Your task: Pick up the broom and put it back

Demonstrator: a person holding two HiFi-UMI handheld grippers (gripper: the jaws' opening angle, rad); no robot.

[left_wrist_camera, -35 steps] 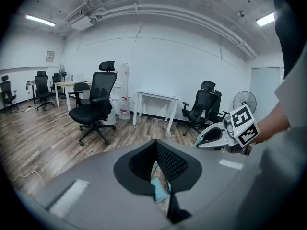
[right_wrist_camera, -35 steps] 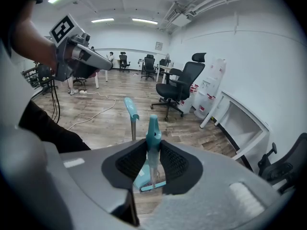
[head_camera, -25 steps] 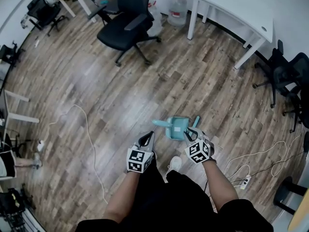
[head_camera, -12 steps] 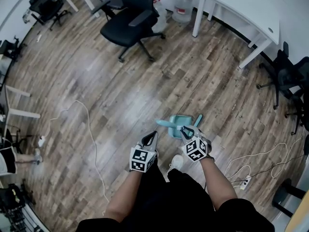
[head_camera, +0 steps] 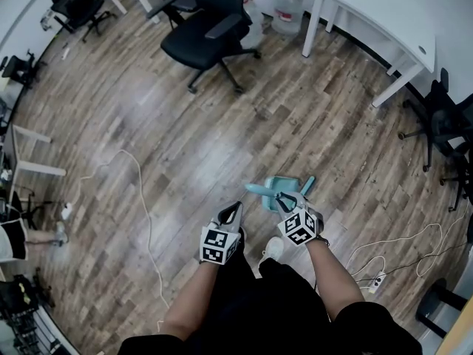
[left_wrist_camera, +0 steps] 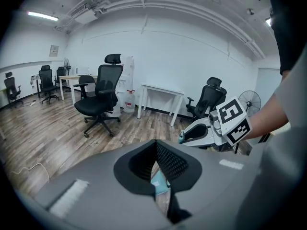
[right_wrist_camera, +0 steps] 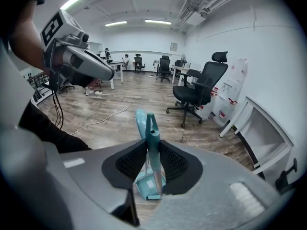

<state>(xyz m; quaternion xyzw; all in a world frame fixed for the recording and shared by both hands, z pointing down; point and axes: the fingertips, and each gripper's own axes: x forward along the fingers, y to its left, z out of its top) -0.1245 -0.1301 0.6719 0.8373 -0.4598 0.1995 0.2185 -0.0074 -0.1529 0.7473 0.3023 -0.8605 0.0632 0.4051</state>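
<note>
A person stands on a wood-plank office floor (head_camera: 222,124) with a gripper in each hand, both pointing forward and down. The right gripper (right_wrist_camera: 152,148) is clenched on the teal handle of the broom (right_wrist_camera: 151,131), which runs upright between its pads. A second, paler teal handle shows just behind it. Below the jaws, a teal dustpan (right_wrist_camera: 149,183) rests on the floor. From the head view, the dustpan (head_camera: 284,186) sits just ahead of the right gripper (head_camera: 287,202), close to the person's feet and well away from the room's edges. The left gripper (head_camera: 232,211) hangs beside the right one, apart from the dustpan. Its jaws are closed tip to tip on nothing in the left gripper (left_wrist_camera: 156,153) view. A black office chair (head_camera: 203,32) and a white desk (head_camera: 384,13) stand at the far edge of the floor, and a white cable (head_camera: 137,191) trails across the boards to the left.
</note>
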